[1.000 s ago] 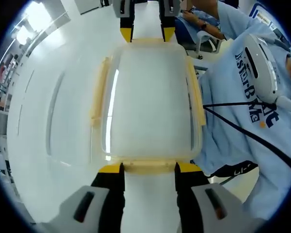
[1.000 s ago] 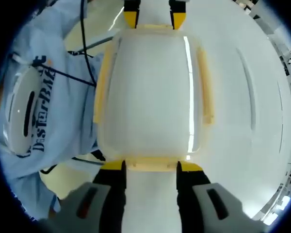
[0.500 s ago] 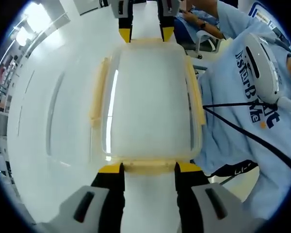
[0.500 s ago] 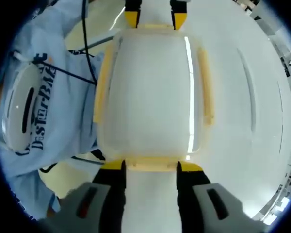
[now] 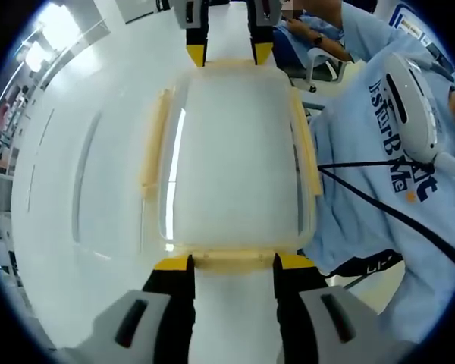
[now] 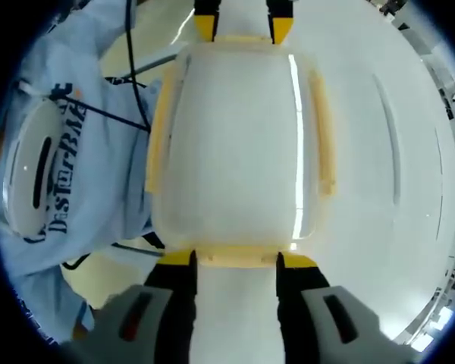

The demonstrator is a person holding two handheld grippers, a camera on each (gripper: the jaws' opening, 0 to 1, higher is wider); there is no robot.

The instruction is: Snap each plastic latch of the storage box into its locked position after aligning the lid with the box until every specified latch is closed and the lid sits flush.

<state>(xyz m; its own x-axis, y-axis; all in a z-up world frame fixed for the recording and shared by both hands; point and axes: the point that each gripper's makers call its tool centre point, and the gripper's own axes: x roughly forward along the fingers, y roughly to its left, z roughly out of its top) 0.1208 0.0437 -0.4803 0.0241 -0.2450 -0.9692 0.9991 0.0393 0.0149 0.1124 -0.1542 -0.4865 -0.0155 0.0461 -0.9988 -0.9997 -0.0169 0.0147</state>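
Note:
A translucent white storage box (image 5: pixel 231 152) with its lid on lies on a white table, with pale yellow latches on all four sides. My left gripper (image 5: pixel 233 262) is open, its yellow-tipped jaws standing either side of the near end latch (image 5: pixel 233 259). At the far end, my right gripper (image 5: pixel 230 53) straddles the opposite latch. In the right gripper view the same box (image 6: pixel 235 144) stretches away from my right gripper (image 6: pixel 236 259), open around its end latch (image 6: pixel 236 256), and the left gripper (image 6: pixel 243 28) is at the top. The long side latches (image 5: pixel 155 144) (image 5: pixel 307 148) lie against the box walls.
The white table (image 5: pixel 76 189) spreads to the left of the box in the left gripper view. A person in a light blue printed shirt (image 5: pixel 379 167) stands close against the box's other long side, with a white device (image 5: pixel 409 106) and a black cable (image 5: pixel 379 205) on the chest.

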